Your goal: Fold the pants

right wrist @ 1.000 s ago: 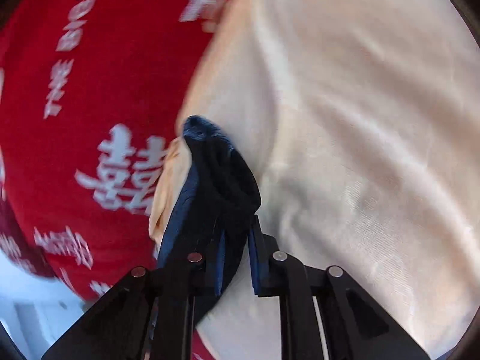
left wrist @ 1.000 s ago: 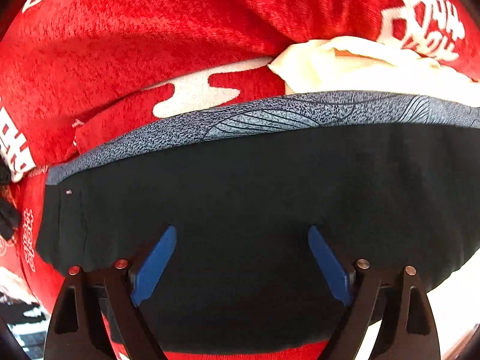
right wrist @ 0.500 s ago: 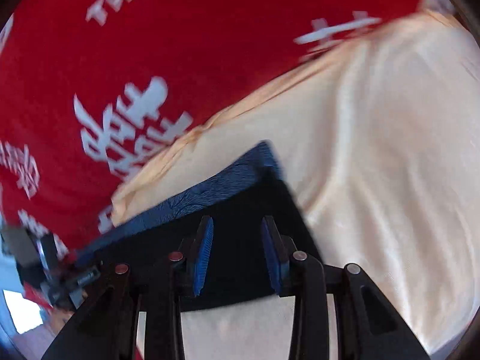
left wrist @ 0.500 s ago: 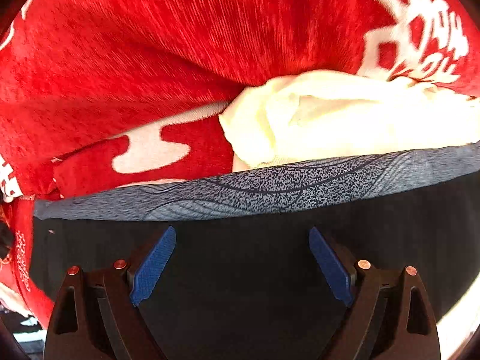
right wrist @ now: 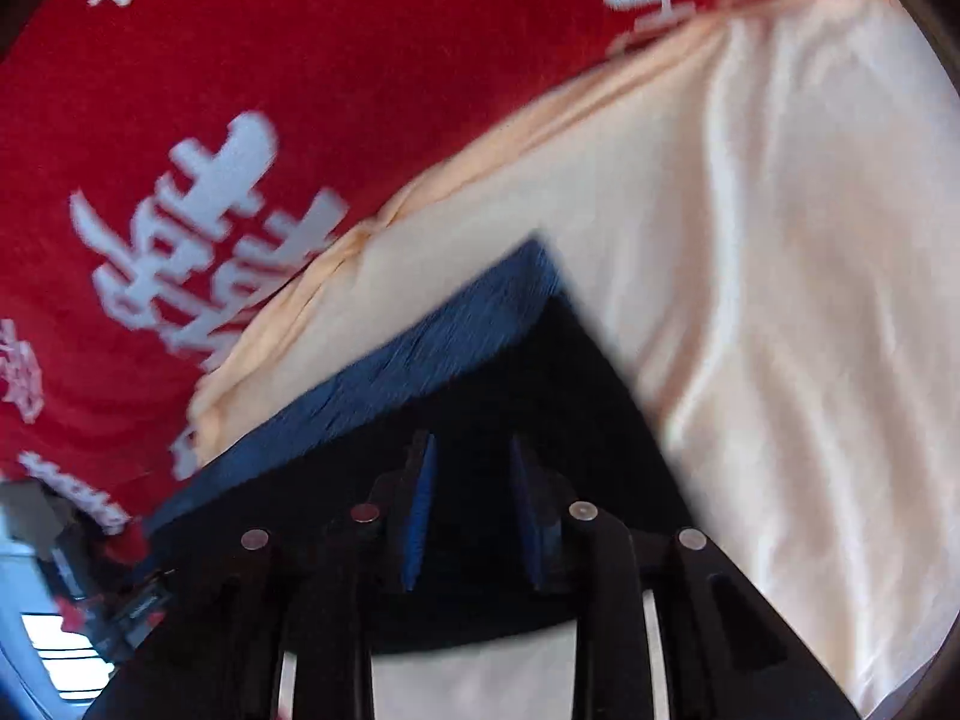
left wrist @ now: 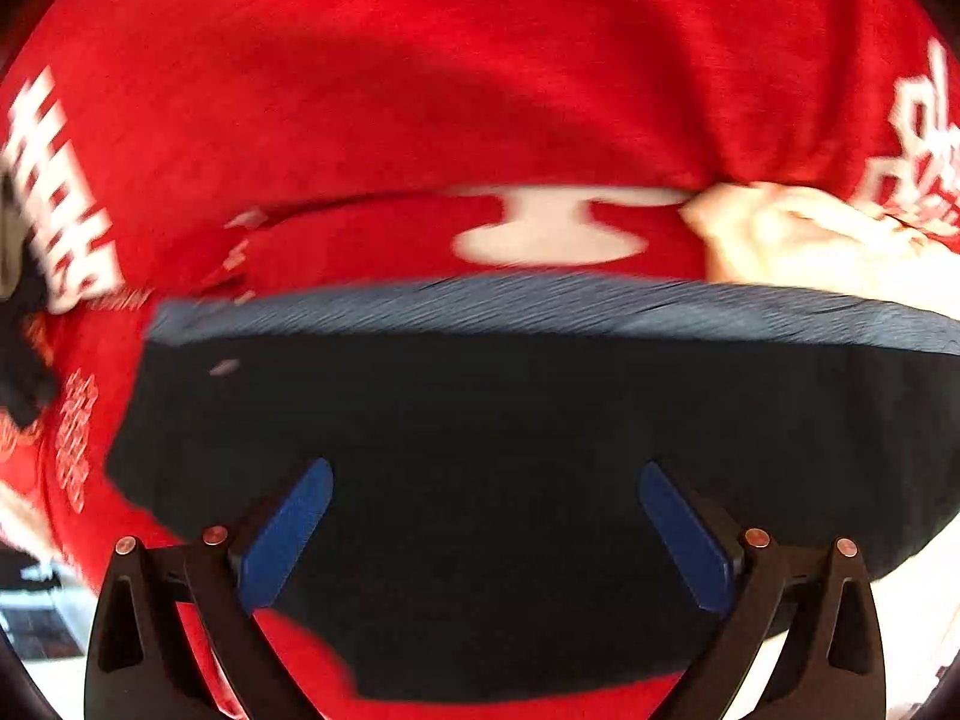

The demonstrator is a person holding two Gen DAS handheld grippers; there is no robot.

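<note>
The dark pants [left wrist: 510,420] lie folded on a red blanket, their grey-blue waistband [left wrist: 540,306] along the far edge. My left gripper [left wrist: 486,474] hovers above them, jaws very wide and still opening, gripping nothing. In the right wrist view one corner of the pants [right wrist: 558,372] with its waistband [right wrist: 420,360] rests flat on a cream cloth [right wrist: 780,240]. My right gripper [right wrist: 471,441] hangs over that corner. Its jaws are narrowly apart and closing, with no cloth pinched between the pads. The picture is blurred.
The red blanket [left wrist: 420,90] with white characters covers the surface around the pants. The cream cloth [left wrist: 810,240] bunches at the right beyond the waistband. A dark object [right wrist: 90,570] and a bright floor show at the lower left of the right wrist view.
My right gripper let go of the pants corner it pinched, and the corner now lies flat on the cream cloth. The left gripper moved over the pants, jaws a little wider.
</note>
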